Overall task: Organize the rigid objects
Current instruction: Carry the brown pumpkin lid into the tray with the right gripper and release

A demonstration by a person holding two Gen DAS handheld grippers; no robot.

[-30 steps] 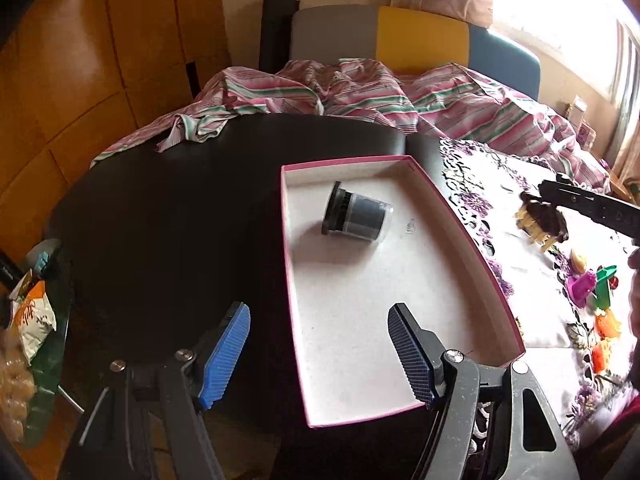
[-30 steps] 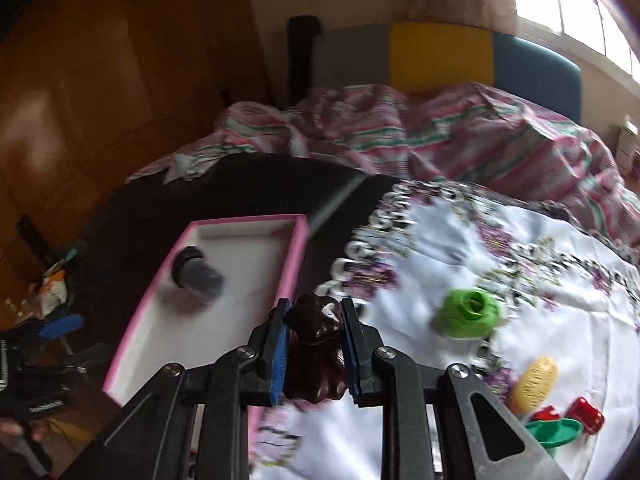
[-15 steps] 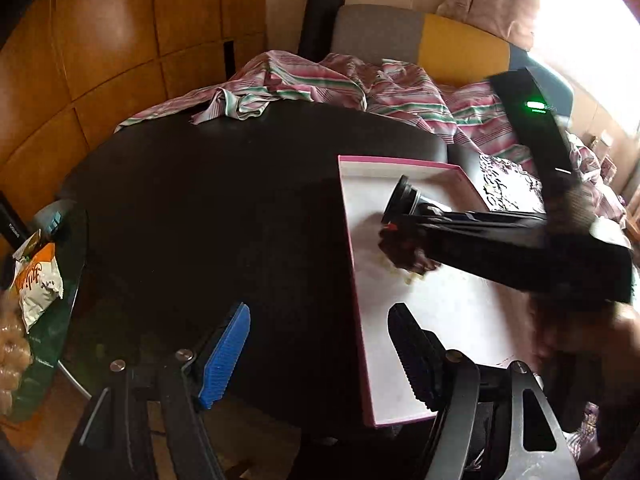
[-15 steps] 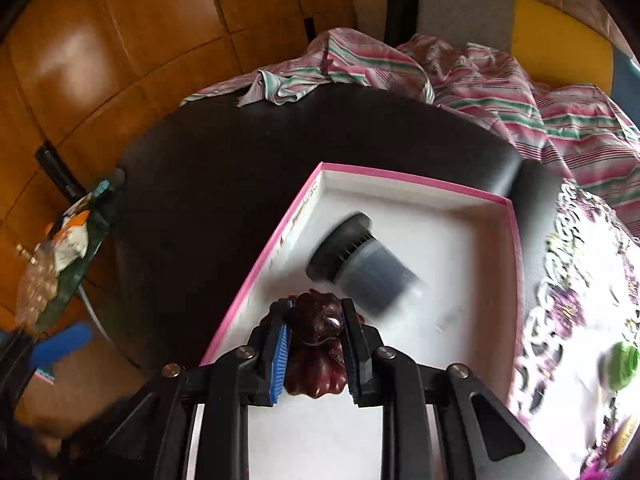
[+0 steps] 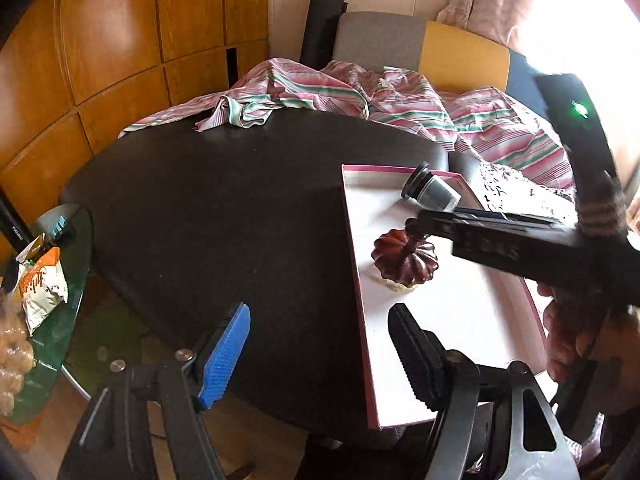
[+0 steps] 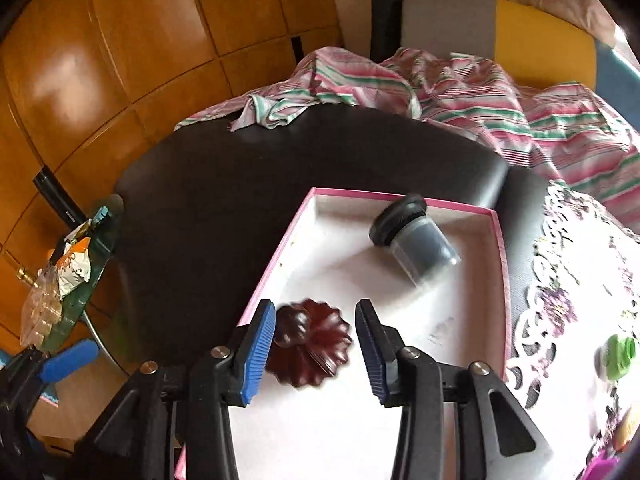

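Pink edges run around the shallow white box (image 6: 400, 200), which lies on the black table (image 5: 224, 208) near its right side, just beside the white lace cloth (image 6: 560, 280). Two things are inside this box. One is a dark red fluted mold (image 6: 310, 350), shaped like a small cake form, which rests on the white floor close to the left wall of the box. The other is a small grey jar with a black lid (image 6: 412, 236); it lies on its side near the far wall, with the lid toward the far edge. The two are apart and do not touch.

My right gripper (image 6: 316, 344) is spread wide, and the mold sits between its blue pads without being pinched; I cannot tell if the left pad touches it. In the left wrist view the same gripper reaches over the box from the right, its tip just above the mold (image 5: 404, 260).

My left gripper (image 5: 320, 356) is also spread and holds nothing. It hangs over the near edge of the table, with its right finger over the near left corner of the box.

On the lace cloth outside the box there is a green plastic piece (image 6: 618, 356). A striped cloth (image 5: 360, 96) lies bunched along the far edge of the table.
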